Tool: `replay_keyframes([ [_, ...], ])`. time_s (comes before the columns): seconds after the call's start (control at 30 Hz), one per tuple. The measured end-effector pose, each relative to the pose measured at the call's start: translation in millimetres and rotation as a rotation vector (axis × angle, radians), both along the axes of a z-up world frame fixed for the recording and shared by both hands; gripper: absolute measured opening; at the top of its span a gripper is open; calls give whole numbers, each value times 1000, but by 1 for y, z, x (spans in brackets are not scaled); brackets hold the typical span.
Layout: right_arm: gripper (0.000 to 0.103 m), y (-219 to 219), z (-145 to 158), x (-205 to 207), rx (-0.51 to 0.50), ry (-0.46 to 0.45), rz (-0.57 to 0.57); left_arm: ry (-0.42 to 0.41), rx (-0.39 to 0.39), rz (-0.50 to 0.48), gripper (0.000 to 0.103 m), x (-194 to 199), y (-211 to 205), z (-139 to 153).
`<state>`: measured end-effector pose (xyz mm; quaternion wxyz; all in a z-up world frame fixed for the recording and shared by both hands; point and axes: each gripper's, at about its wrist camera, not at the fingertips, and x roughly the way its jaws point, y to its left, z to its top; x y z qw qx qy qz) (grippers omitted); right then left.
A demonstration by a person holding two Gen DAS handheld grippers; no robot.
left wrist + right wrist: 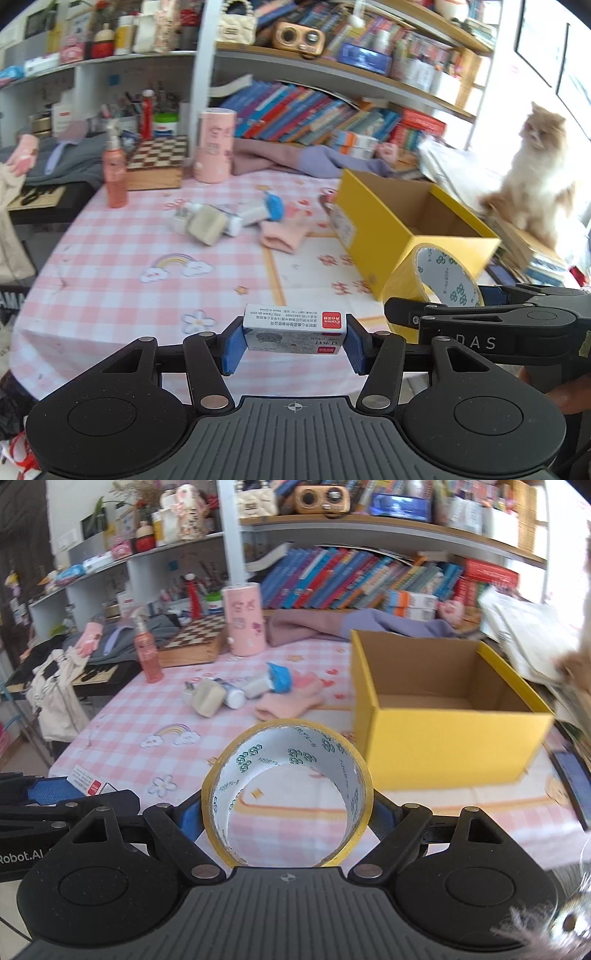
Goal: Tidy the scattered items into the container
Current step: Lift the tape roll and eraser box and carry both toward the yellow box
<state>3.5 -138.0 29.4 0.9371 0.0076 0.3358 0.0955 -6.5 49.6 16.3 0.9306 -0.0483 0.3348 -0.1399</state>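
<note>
My left gripper (294,341) is shut on a small white staple box (294,330) with a red label, held above the table's near edge. My right gripper (288,812) is shut on a roll of yellow tape (287,797), which also shows in the left wrist view (432,284). The open yellow cardboard box (443,738) stands on the pink checked tablecloth, ahead and right of both grippers; it also shows in the left wrist view (399,225) and looks empty. A pile of small items (229,696), a blue-capped tube (269,681) and a pink glove (288,703) lie mid-table.
A pink cylinder (243,618), a pink spray bottle (147,650) and a chessboard (192,635) stand at the table's back. Purple cloth (351,626) lies behind the box. A cat (535,177) sits on papers right of the box. Bookshelves fill the back wall.
</note>
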Motion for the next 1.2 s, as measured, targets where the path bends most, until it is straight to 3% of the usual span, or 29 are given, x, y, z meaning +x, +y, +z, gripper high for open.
replay_keyframes([
  [0.53,84,-41,-6,-34,-17,56,-157,27,-39,-138,53,-2,-36,-6],
  [1.2,84,-90,-12,-48,10,96,-294,46,-14,-283,53,6,-88,-10],
])
